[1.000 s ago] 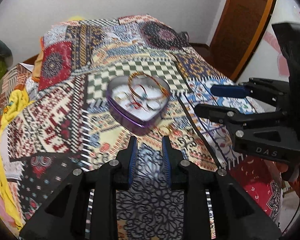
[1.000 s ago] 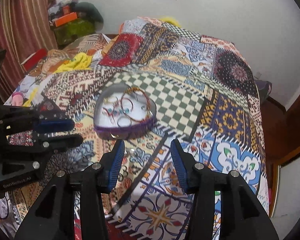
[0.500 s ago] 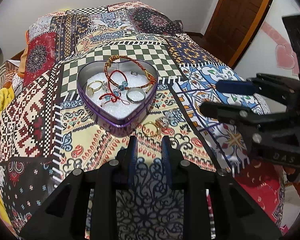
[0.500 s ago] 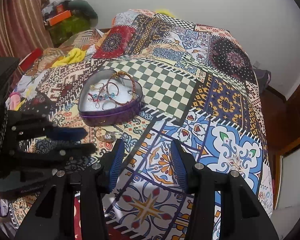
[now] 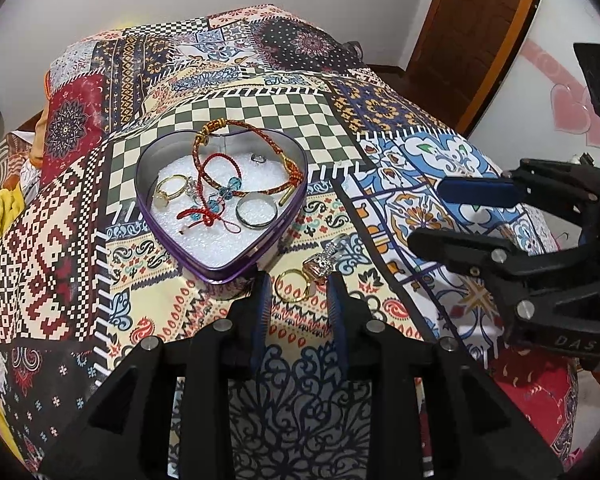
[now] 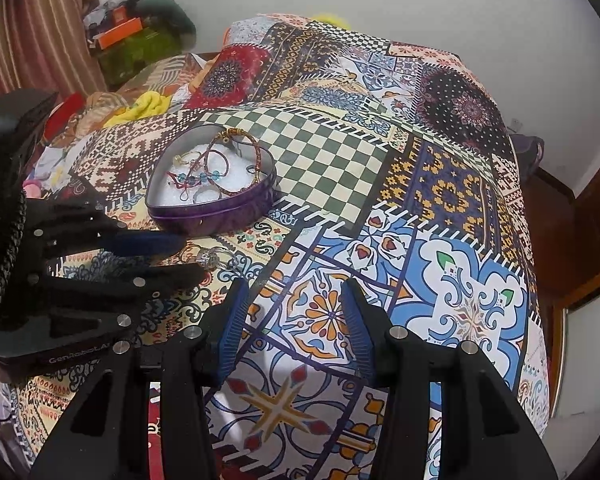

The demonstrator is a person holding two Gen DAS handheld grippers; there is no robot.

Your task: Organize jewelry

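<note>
Reaching w/ the left gripper, jaws apart around the gold ring just ahead. It's tiny, hard & slippery, so pinch its sides. Right gripper hangs open, empty.

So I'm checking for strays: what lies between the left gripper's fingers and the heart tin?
In the left wrist view, a gold ring and a jewelled ring lie on the bedspread there.
</note>
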